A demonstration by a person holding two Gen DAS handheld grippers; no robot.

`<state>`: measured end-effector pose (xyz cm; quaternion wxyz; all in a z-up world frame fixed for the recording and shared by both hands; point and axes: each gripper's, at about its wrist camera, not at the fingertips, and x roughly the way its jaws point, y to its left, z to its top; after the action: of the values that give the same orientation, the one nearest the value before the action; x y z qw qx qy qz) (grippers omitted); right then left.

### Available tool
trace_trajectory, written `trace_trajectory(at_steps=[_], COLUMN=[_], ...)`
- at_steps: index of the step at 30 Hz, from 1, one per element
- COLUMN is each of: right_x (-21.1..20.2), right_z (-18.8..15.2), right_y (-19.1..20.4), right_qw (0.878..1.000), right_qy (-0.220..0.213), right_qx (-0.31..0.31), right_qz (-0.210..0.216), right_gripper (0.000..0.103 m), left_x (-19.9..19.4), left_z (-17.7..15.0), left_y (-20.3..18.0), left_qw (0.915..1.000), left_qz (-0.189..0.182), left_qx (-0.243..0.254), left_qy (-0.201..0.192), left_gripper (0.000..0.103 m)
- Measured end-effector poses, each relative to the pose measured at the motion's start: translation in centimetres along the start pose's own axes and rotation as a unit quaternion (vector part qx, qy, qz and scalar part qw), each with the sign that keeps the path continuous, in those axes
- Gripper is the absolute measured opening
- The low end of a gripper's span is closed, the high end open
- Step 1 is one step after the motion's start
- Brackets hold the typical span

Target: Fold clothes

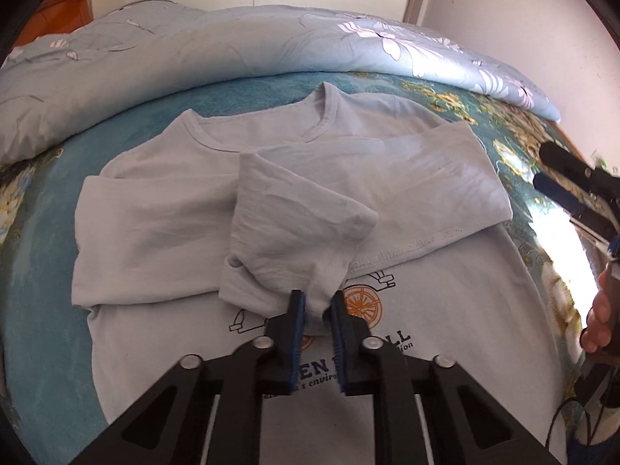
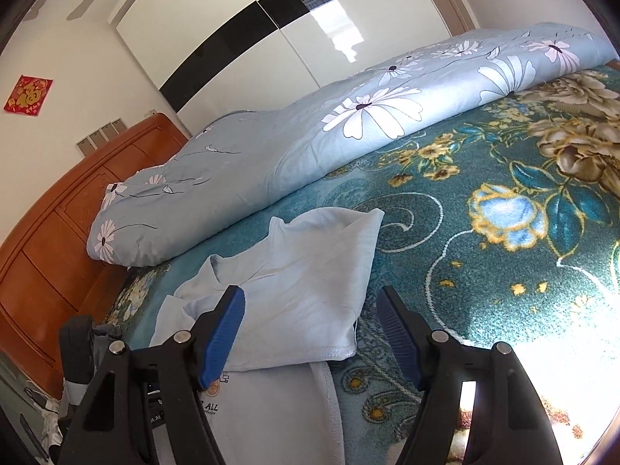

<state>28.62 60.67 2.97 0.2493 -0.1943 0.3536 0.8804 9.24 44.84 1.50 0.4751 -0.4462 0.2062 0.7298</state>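
The left hand-held gripper (image 1: 318, 306) pinches the T-shirt (image 1: 162, 228) sleeve (folded inward); the right hand-held gripper (image 2: 310, 310), at 3 o'clock, hovers released.

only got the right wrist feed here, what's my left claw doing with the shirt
Observer: The left claw is shut on the end of a sleeve, which lies folded across the chest of the light blue shirt.
Operator: other sleeve folded too
Observer: Yes, both sleeves lie folded in over the chest; the left wrist view shows them meeting near the middle.
Operator: can you see the print
Observer: Partly. An orange wheel graphic shows just right of the left claw, with lettering below it partly hidden by the fingers.
Operator: where's my right claw from there
Observer: The right claw is at the far right edge, open and off the shirt, over the floral bedspread.
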Motion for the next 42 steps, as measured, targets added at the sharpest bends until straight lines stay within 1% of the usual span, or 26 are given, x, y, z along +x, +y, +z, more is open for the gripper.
trace_trajectory(at_steps=[2, 4, 6, 8, 11, 12, 14, 15, 16, 17, 18, 19, 20, 21, 23, 26, 28, 31, 32, 33, 34, 35, 36, 39, 40, 42], right_x=[-0.2, -0.3, -0.3, -0.1, 0.1, 0.2, 0.3, 0.3, 0.3, 0.4, 0.4, 0.5, 0.5, 0.6, 0.8, 0.9, 1.0, 1.1, 1.1, 1.2, 1.2, 1.2, 1.1, 1.1, 1.2, 1.2], right_z=[-0.1, 0.0, 0.0, 0.0, -0.2, -0.2, -0.2, -0.2, -0.3, -0.3, -0.3, -0.3, -0.3, -0.4, -0.5, -0.6, -0.7, -0.7, -0.7, -0.8, -0.8, -0.8, -0.8, -0.8, -0.8, -0.8], right_y=[-0.4, -0.7, -0.8, -0.9, -0.9, -0.9, -0.9, -0.9, -0.9, -0.9, -0.9, -0.9, -0.9, -0.9, -0.8, -0.6, -0.5, -0.3, -0.3, -0.3, -0.3, -0.3, -0.4, -0.7, -0.7, -0.7], right_qw=[1.000, 1.000, 1.000, 1.000, 1.000, 1.000, 1.000, 1.000, 1.000, 1.000, 1.000, 1.000, 1.000, 1.000, 1.000, 1.000, 1.000, 1.000, 1.000, 0.999, 0.999, 0.999, 1.000, 0.999, 0.999, 0.999], right_qy=[-0.001, -0.005, -0.004, 0.000, 0.007, 0.008, 0.009, 0.009, 0.010, 0.011, 0.011, 0.012, 0.013, 0.015, 0.019, 0.023, 0.025, 0.027, 0.029, 0.030, 0.031, 0.031, 0.029, 0.028, 0.029, 0.031], right_qx=[0.006, 0.012, 0.017, 0.020, 0.020, 0.020, 0.020, 0.020, 0.020, 0.020, 0.020, 0.019, 0.019, 0.019, 0.018, 0.014, 0.012, 0.008, 0.008, 0.007, 0.007, 0.008, 0.010, 0.015, 0.015, 0.015], right_qz=[0.000, -0.001, 0.000, 0.001, 0.002, 0.002, 0.002, 0.003, 0.003, 0.002, 0.002, 0.002, 0.002, 0.001, 0.001, 0.002, 0.002, 0.004, 0.004, 0.005, 0.005, 0.004, 0.003, -0.001, -0.002, -0.002], right_gripper=[0.072, 0.072, 0.072, 0.072, 0.072, 0.072, 0.072, 0.072, 0.072, 0.072, 0.072, 0.072, 0.072, 0.072, 0.072, 0.072, 0.072, 0.072, 0.072, 0.072, 0.072, 0.072, 0.072, 0.072, 0.072, 0.072], left_x=[-1.4, -3.2, -4.7, -5.4, -4.5, -3.7, -2.2, -1.5, -1.0, -0.7, -0.5, -0.5, -0.6, -0.7, -0.5, 0.0, -0.1, -0.2, -0.1, 0.0, 0.1, 0.2, 0.1, -0.9, -1.6, -3.3], left_z=[0.2, 0.4, 0.8, 0.9, 0.3, -0.2, -1.2, -1.7, -2.2, -2.7, -2.9, -2.9, -2.8, -2.6, -2.0, -1.4, -1.5, -1.5, -1.2, -0.9, -0.6, -0.2, 0.4, 2.5, 3.1, 4.2], left_y=[1.5, 3.6, 6.6, 10.2, 15.0, 16.2, 18.5, 19.5, 19.9, 20.2, 20.2, 20.0, 19.7, 19.3, 18.3, 16.9, 16.4, 15.7, 15.6, 15.5, 15.4, 15.2, 14.9, 13.4, 13.0, 13.0], left_qw=[0.9992, 0.9960, 0.9882, 0.9737, 0.9508, 0.9402, 0.9148, 0.9021, 0.8937, 0.8867, 0.8848, 0.8862, 0.8900, 0.8949, 0.9059, 0.9200, 0.9231, 0.9238, 0.9264, 0.9290, 0.9317, 0.9355, 0.9414, 0.9656, 0.9702, 0.9739], left_qz=[-0.018, -0.032, -0.044, -0.072, -0.087, -0.112, -0.161, -0.180, -0.189, -0.198, -0.204, -0.210, -0.208, -0.205, -0.200, -0.183, -0.176, -0.174, -0.165, -0.157, -0.148, -0.137, -0.123, -0.082, -0.080, -0.083], left_qx=[-0.028, -0.064, -0.120, -0.192, -0.282, -0.309, -0.363, -0.386, -0.402, -0.414, -0.415, -0.408, -0.400, -0.391, -0.369, -0.345, -0.341, -0.339, -0.336, -0.333, -0.329, -0.324, -0.312, -0.244, -0.224, -0.197], left_qy=[-0.021, -0.053, -0.084, -0.100, -0.095, -0.089, -0.076, -0.069, -0.062, -0.058, -0.059, -0.063, -0.066, -0.067, -0.055, -0.028, -0.030, -0.040, -0.040, -0.040, -0.039, -0.037, -0.037, -0.037, -0.046, -0.078], left_gripper=[0.006, 0.006, 0.006, 0.006, 0.004, 0.005, 0.009, 0.018, 0.026, 0.039, 0.041, 0.041, 0.045, 0.050, 0.056, 0.056, 0.056, 0.054, 0.049, 0.031, 0.019, 0.004, 0.005, 0.004, 0.004, 0.004])
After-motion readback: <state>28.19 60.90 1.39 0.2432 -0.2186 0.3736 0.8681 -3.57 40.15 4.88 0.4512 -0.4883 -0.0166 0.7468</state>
